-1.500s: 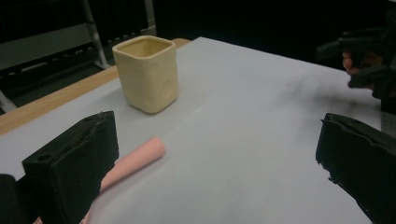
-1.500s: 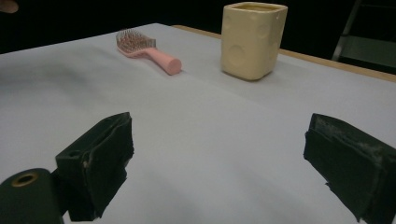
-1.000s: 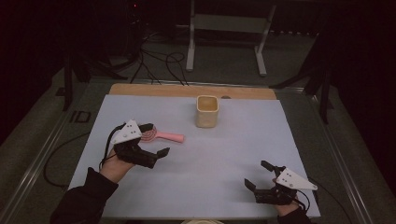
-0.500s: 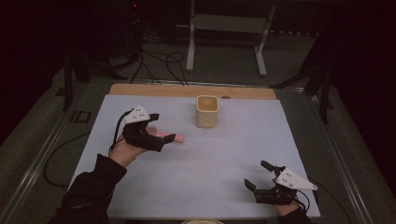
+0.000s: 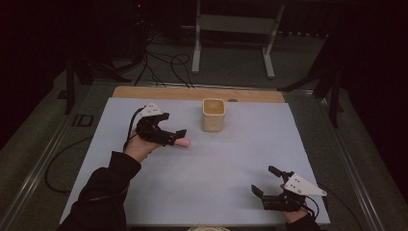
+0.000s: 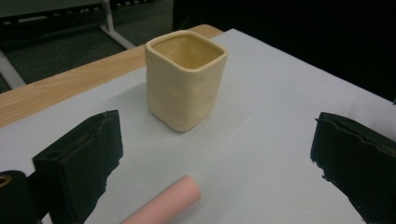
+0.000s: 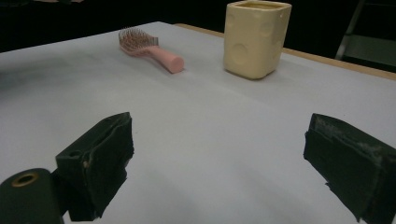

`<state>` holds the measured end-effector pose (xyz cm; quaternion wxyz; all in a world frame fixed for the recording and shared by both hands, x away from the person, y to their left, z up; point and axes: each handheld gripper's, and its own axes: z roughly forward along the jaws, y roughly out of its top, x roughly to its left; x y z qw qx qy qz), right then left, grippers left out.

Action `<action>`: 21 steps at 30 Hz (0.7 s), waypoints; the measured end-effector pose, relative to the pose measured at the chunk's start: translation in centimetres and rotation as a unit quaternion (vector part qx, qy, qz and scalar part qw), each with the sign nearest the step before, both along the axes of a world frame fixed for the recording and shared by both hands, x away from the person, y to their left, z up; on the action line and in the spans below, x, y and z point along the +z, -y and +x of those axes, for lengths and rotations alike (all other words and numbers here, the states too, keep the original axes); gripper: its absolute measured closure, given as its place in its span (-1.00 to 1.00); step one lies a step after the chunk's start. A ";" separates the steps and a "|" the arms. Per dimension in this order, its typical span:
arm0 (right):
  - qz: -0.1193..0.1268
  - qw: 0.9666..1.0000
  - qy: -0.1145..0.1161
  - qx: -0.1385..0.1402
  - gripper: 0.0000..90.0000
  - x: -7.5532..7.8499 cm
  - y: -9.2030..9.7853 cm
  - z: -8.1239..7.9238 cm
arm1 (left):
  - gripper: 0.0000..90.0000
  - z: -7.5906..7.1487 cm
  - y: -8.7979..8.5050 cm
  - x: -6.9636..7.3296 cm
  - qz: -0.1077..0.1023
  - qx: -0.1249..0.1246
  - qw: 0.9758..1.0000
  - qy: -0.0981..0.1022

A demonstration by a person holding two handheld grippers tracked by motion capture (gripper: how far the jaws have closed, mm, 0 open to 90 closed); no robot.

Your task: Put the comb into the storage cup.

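The left gripper [image 5: 173, 137] hovered with jaws spread wide over the pink plastic hairbrush [image 7: 149, 50], whose handle end lay between them on the pale sheet [image 5: 231, 159], left of the cream square ceramic cup [image 5: 213, 114].

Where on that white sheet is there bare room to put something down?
The widest bare patch lies between the cream cup and the right hand-held gripper, running to the white sheet's right edge. The near-left corner is bare too, beside the sleeve. It is crowded around the left hand-held gripper, over the pink hairbrush beside the cup.
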<state>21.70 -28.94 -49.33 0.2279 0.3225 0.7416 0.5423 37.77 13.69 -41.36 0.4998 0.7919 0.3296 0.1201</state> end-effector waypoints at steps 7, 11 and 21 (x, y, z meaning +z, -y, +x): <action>0.000 1.000 0.001 0.000 -0.82 0.0 0.0 0.0 | -0.63 0.9 0.6 -0.9 0.014 0.014 1.000 -0.002; 0.001 1.000 0.000 0.001 -0.82 0.0 0.0 0.0 | -0.24 1.3 0.7 -1.6 0.022 0.022 1.000 0.005; 0.001 1.000 0.000 0.003 -0.82 -0.1 0.0 0.0 | 0.34 2.3 1.4 -3.5 0.047 0.030 0.998 -0.015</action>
